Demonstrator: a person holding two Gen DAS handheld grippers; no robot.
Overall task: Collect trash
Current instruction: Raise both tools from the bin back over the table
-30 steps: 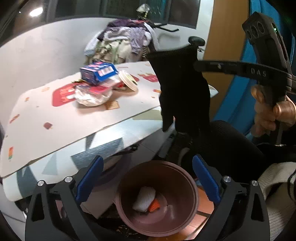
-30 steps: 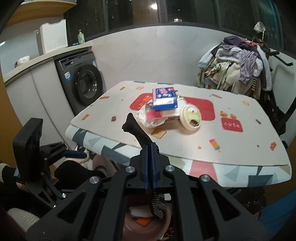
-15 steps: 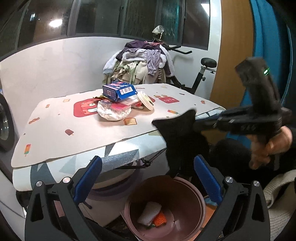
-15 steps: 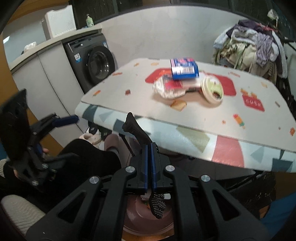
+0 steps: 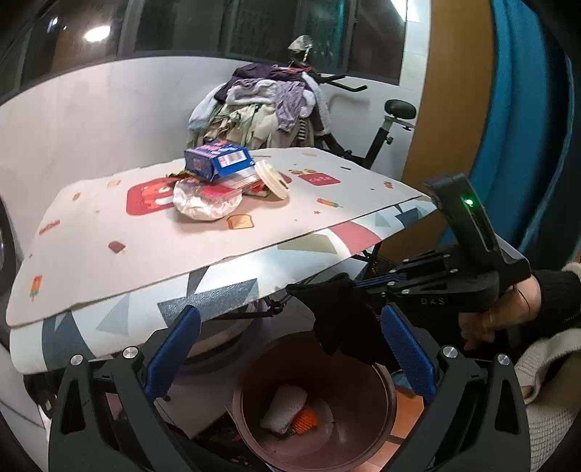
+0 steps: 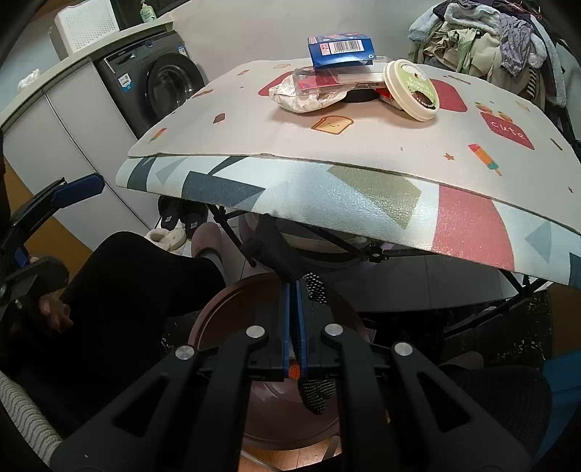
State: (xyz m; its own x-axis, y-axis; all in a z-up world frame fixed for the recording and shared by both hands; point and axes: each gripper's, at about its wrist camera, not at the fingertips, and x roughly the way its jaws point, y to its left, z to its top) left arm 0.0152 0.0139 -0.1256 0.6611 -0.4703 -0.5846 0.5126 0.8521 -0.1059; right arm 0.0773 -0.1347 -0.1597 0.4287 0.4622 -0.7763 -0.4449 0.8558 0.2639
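2 grippers: right gripper (image 6: 296, 301) clamped on black glove (image 5: 337, 319); left gripper (image 5: 290, 355) jaws apart, empty
Handling: light, limp; pinched mid-cloth above brown bin (image 5: 385, 417)

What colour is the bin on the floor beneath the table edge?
Dusky pinkish-brown bin, seen best in the left wrist view.

A washing machine (image 6: 159, 85) sits under a counter (image 6: 72, 69) bearing a white basket (image 6: 87, 23) and a bottle (image 6: 147, 12). A clothes heap (image 5: 261, 105) covers an exercise bike (image 5: 385, 127) beyond the table's far edge. Slippers (image 6: 170, 232) lie under the table's left edge.
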